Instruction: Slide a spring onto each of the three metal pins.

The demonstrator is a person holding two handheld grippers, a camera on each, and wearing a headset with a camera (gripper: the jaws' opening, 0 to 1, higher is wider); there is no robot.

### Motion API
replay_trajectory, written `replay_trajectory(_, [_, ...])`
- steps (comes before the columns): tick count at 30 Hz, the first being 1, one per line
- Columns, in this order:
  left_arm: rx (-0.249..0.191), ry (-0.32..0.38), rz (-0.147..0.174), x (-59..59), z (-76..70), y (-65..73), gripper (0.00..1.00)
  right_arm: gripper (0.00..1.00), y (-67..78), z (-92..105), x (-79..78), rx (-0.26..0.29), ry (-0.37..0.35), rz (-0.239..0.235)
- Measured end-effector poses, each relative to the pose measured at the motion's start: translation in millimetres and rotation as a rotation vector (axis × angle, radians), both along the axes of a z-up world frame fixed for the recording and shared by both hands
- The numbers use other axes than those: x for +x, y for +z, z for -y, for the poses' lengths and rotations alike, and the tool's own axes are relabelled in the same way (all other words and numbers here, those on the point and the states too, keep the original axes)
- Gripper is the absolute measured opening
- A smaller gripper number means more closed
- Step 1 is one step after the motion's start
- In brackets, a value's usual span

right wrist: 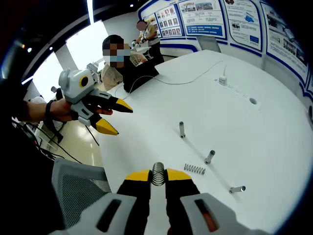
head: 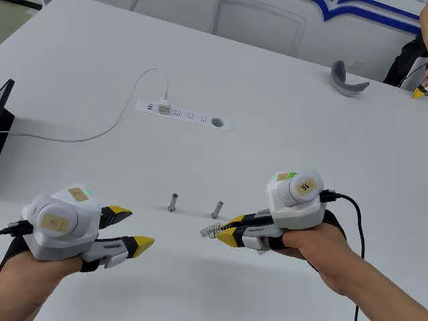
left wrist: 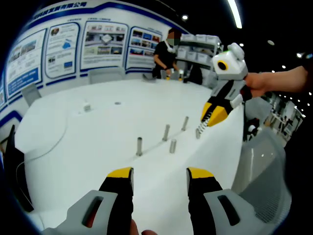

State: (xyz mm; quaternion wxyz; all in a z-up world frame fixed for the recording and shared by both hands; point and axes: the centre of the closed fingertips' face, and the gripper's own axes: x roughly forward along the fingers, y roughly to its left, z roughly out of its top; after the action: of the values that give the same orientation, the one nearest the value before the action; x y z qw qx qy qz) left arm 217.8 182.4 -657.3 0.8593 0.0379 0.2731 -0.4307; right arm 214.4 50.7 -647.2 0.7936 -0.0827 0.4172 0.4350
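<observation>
One spring [right wrist: 157, 170] pinched in right claw [right wrist: 157, 177]; label [head: 307, 186] reads "15"; left claw [left wrist: 160, 172] agape.

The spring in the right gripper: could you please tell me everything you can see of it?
The spring is a small coil of silvery wire, seen end-on in the right gripper view. The right gripper pinches it between its yellow tips, its free end sticking out past them, in the air above the white table.
</observation>
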Motion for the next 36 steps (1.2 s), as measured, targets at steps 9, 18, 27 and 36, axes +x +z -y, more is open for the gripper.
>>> replay_trajectory(9, [0.007,0.033,-0.002,6.1,-7.0,-0.5,0.49,0.12,-5.9,-1.6,19.5,-0.015,-0.009,-0.005])
replay_trajectory(18, [0.016,0.067,-0.008,12.3,-16.1,-1.1,0.54,0.12,-11.3,-12.8,40.2,-0.017,-0.015,-0.017])
replay_trajectory(27, [0.014,0.077,-0.012,14.3,-19.8,-2.3,0.6,0.12,-15.5,-28.0,59.1,-0.04,0.007,-0.013])
replay_trajectory(36, [0.021,0.089,-0.015,15.3,-27.6,-4.0,0.63,0.12,-20.7,-39.1,73.9,-0.046,0.017,-0.018])
